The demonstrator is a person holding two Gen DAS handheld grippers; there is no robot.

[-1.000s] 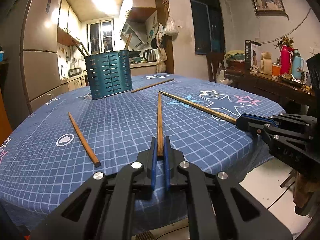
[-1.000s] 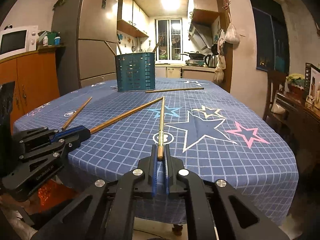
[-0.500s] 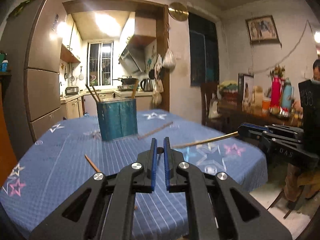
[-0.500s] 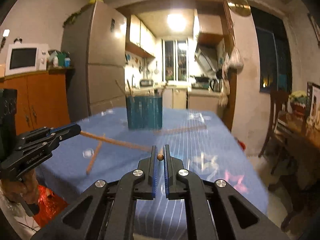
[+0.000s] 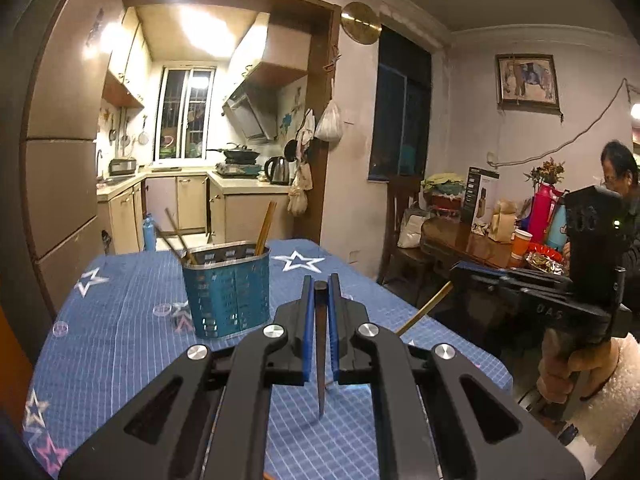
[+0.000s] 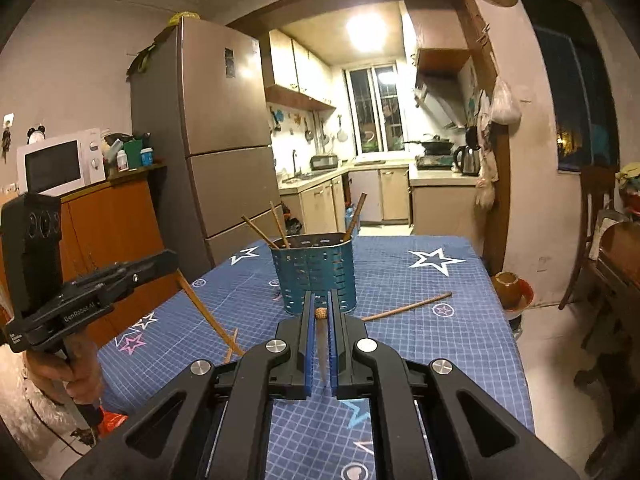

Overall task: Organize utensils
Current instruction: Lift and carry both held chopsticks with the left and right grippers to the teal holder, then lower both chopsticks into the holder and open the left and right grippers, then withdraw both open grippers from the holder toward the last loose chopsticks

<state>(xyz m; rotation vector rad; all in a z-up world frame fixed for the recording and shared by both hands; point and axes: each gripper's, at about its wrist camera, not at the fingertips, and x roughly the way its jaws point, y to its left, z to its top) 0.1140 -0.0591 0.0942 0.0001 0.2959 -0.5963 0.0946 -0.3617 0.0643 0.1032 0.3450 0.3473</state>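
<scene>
From my remote seat I read the table from its left side across. Out at the left, my left gripper (image 5: pixel 319 284) was clamped on a chopstick (image 5: pixel 320 344) held near its butt end, the thin tip hanging down toward the blue star-print tablecloth (image 5: pixel 112 320). In the right wrist view that same stick (image 6: pixel 208 316) slanted down from the claw toward the cloth. A loose chopstick (image 6: pixel 231 345) lay beside its lower end on the cloth.

Further in stood the blue slotted utensil holder (image 6: pixel 314 276), upright near the middle of the table, with three chopsticks (image 6: pixel 276 230) already leaning out of its rim. My right gripper (image 6: pixel 319 314) was also shut on a chopstick (image 6: pixel 321 354), butt end forward, tip drooping below the jaws. To the right of the holder another chopstick (image 6: pixel 408 306) lay flat on the cloth.

My worry was the drop. Both sticks hung from one end, so either could swing or slip in the pads as I tilted toward the holder. A tip catching the rim or a slot could tip the holder over. Bringing both claws in together risked the sticks crossing or knocking those already inside.
</scene>
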